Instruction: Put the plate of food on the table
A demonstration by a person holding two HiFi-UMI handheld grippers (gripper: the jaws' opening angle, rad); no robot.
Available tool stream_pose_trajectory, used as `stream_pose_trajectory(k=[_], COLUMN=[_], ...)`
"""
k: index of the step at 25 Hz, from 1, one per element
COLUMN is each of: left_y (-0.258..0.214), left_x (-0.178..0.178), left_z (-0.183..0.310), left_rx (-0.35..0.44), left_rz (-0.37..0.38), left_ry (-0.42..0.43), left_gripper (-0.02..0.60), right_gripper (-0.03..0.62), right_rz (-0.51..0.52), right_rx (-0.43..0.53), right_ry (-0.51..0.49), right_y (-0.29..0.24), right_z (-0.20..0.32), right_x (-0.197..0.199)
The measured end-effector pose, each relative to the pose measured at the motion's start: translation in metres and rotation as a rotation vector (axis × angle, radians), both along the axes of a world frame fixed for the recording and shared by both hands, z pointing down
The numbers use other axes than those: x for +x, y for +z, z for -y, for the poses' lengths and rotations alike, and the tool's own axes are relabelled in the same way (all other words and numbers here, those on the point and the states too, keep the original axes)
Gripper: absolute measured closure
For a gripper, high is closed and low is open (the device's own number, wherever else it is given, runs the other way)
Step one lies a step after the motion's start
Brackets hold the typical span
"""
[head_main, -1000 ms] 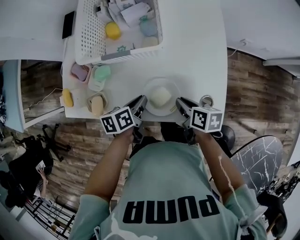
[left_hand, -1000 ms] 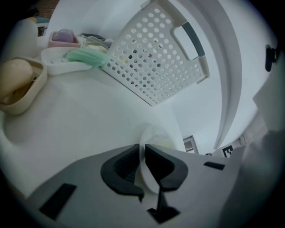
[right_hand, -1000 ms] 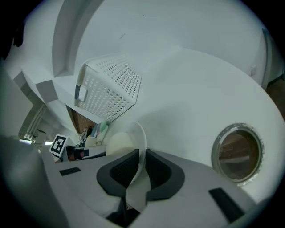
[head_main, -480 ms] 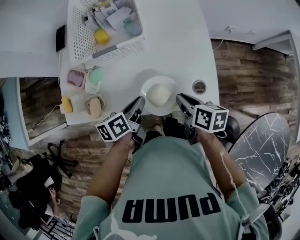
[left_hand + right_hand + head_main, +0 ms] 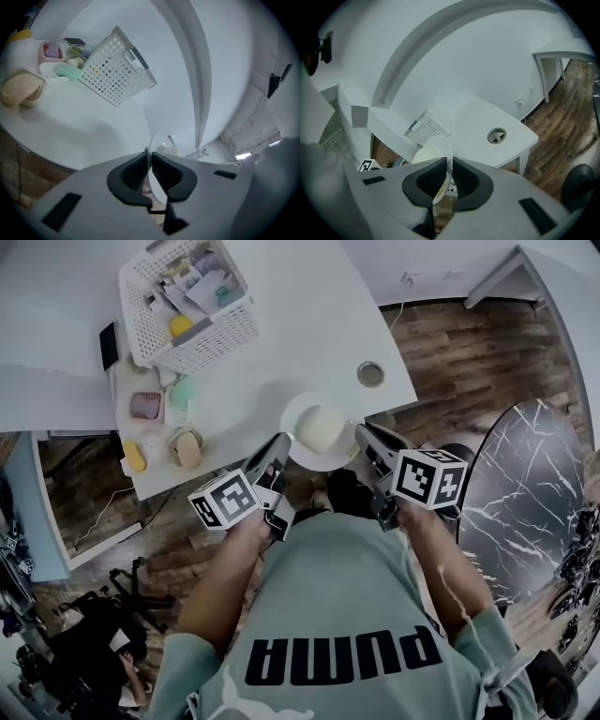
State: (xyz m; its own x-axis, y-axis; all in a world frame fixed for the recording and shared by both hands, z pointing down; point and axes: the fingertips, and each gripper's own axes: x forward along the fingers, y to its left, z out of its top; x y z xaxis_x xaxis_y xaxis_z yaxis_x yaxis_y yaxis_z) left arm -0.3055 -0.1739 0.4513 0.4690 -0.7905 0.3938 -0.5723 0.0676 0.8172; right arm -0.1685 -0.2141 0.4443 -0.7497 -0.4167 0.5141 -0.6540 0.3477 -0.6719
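You have the plate point(image 5: 292, 418) pinched from 2 sides. Your left gripper point(image 5: 279, 442) has just been closing, and its jaws are now narrow, with the pads pressed on the plate's left rim. Your right gripper point(image 5: 364, 435) is clamped the same way on the opposite rim. The pale block of food point(image 5: 321, 427) sits in the middle of the plate.

In the head view the plate hangs at the near edge of the white counter point(image 5: 309, 334), partly past it. From both gripper views it looks clear of the surface, so I judge this to be the carry step, with the grasp done and the set-down not yet begun.

The dark marble-patterned round table point(image 5: 525, 484) stands to your right, well apart from the plate. It is my guess for the target, though the white counter could also be meant.

Next, keep both grippers level with each other so the food does not slide. Move them as 1 unit, and lower the plate flat before you let either rim go. The grip is only on thin rim, so a twist between the 2 hands could pop it loose.

The only readable writing is "PUMA" in large black letters on your shirt point(image 5: 342, 660). Print in the white perforated basket point(image 5: 187, 306) is too small to read.
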Motion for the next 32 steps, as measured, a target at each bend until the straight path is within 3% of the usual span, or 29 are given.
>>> stream_pose_trajectory(k=[8,19,25,32], left_y=[0.003,-0.012,-0.014,-0.014], left_x=[0.035,0.136,0.21,0.321], left_z=[-0.039,-0.052,-0.052,-0.064], left_rx=[0.006,0.028,0.04,0.035], left_rz=[-0.007,-0.04,-0.026,-0.014], left_ry=[0.119,0.326,0.421,0.559], left_gripper=[0.548,0.549,0.548,0.549], right_gripper=[0.551,0.551,0.551,0.551], right_rz=[-0.011,-0.016,-0.006,0.003], right_rx=[0.028,0.038,0.054,0.043], right_ry=[0.13,0.331,0.428,0.569], right_y=[-0.012,-0.016,-0.019,-0.014], right_z=[-0.051,-0.095,-0.111,-0.14], right_x=[0.044,0.139,0.213,0.321])
